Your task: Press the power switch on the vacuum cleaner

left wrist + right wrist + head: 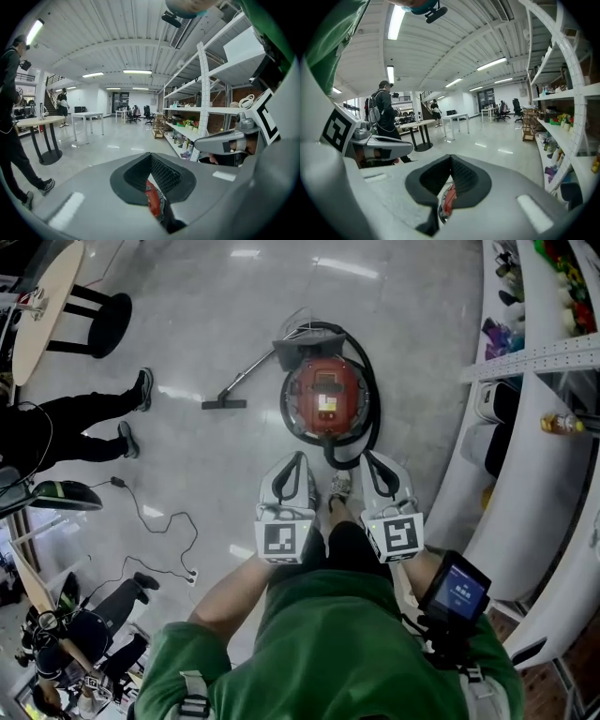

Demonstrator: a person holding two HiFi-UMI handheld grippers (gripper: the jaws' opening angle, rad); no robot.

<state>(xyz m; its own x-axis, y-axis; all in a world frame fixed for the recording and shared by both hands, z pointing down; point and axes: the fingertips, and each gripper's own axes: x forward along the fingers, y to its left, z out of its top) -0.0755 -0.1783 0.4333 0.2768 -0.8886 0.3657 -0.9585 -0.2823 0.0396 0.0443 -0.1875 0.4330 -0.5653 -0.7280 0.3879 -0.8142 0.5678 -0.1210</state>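
On the floor (197, 324) straight ahead of our feet sits the red canister vacuum cleaner (325, 399), well apart from both grippers. Its black hose (373, 404) curls round it and its floor nozzle (223, 404) lies off to the left. We count one cleaner, one hose, one nozzle and two grippers. The left gripper (151, 157) has its jaws together on nothing, and so does the right gripper (450, 158). We judge the shell hard, smooth and bulky, and likely to roll if shoved sideways. So no grasp is needed: press straight down with closed tips on the top panel (326, 405). The switch probably sits there, though we cannot pick it out.
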